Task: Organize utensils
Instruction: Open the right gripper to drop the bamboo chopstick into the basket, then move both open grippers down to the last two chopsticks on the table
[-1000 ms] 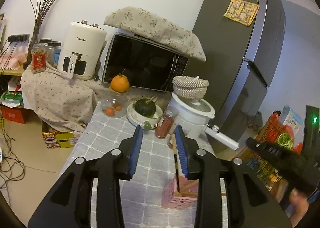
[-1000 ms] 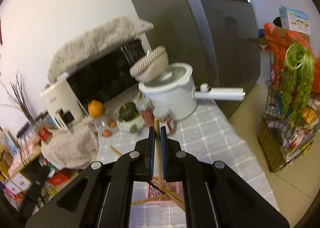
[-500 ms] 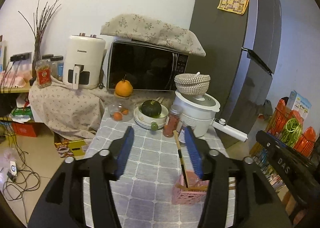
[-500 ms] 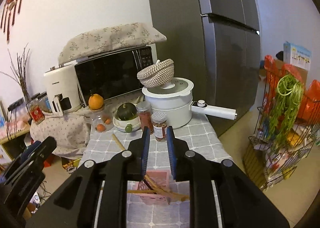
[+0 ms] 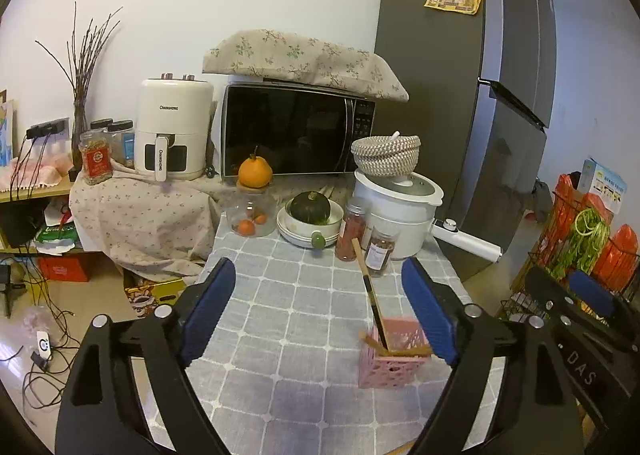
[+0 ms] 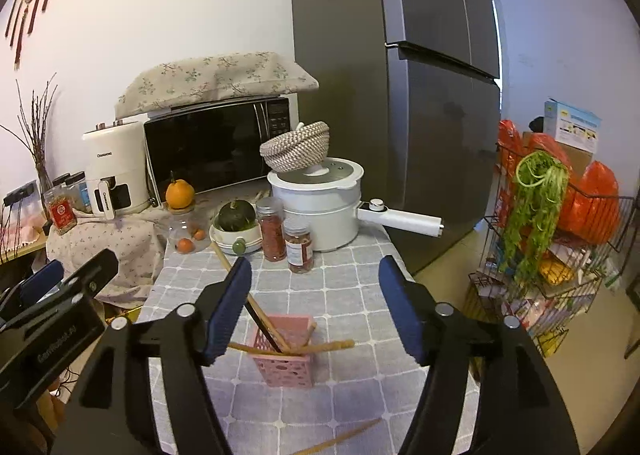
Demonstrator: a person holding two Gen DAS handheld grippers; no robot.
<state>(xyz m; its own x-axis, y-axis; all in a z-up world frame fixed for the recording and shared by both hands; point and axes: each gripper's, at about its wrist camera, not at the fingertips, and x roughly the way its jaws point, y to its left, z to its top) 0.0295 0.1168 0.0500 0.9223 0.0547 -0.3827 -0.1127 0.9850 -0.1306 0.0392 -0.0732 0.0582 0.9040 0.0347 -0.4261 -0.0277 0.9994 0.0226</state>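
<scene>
Pink plastic, latticed, the basket (image 6: 289, 351) stands on the grey checked tablecloth (image 6: 360, 295), well in front of the white pot (image 6: 320, 211). Wooden chopsticks (image 6: 256, 303) lean out of the basket, one pair lying across its rim; another chopstick (image 6: 340, 441) lies on the cloth nearer the camera than the basket. The right gripper (image 6: 316, 307) has just been opening, fingers wide apart, nothing pressed between them. The left gripper (image 5: 320, 311) likewise has just been opening and grips nothing, the basket (image 5: 394, 355) beside its right finger.
</scene>
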